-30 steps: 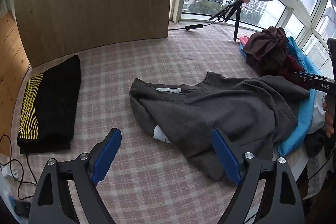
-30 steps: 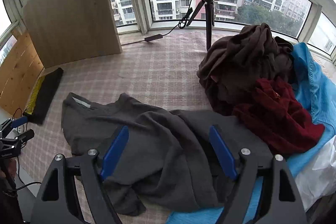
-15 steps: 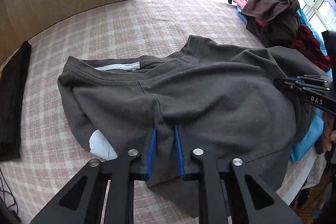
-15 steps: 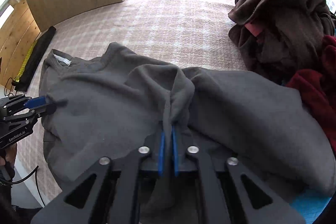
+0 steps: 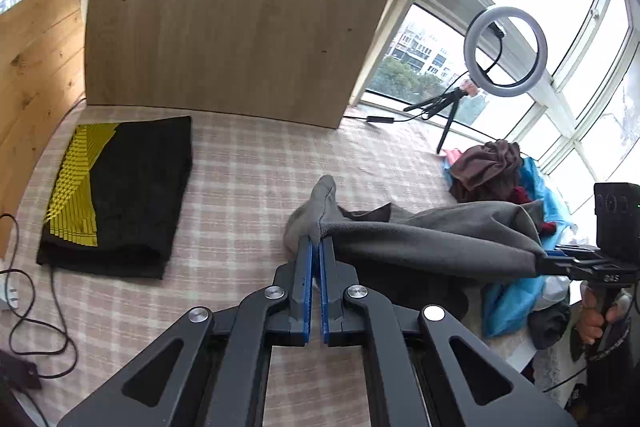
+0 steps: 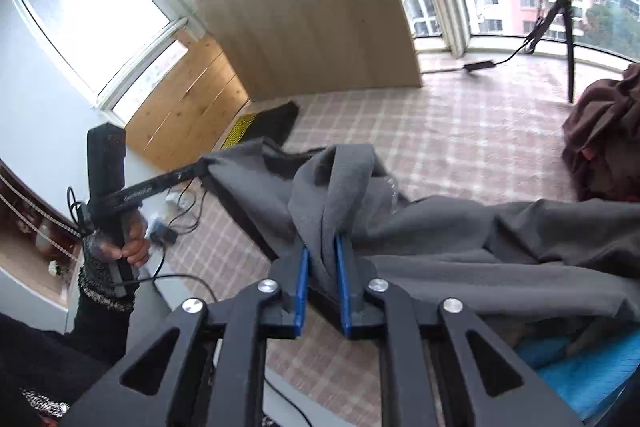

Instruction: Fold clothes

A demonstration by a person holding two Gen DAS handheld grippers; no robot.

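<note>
Stretching sideways between tongs: grey garment [image 5: 432,239]

A second ago my grippers hovered wide open over the grey garment [image 5: 432,239] lying crumpled on the checked cloth [image 5: 248,163]. Now my left gripper [image 5: 316,247] is clamped tight on one bunched edge, and the cloth hangs stretched across to my right gripper [image 6: 322,251], lifted off the surface. The right jaws closed on a fold and have just been opening again; the fold sits between the pads, though I can't quite tell how firmly they press it. Both views have tilted up toward the far windows.
</note>
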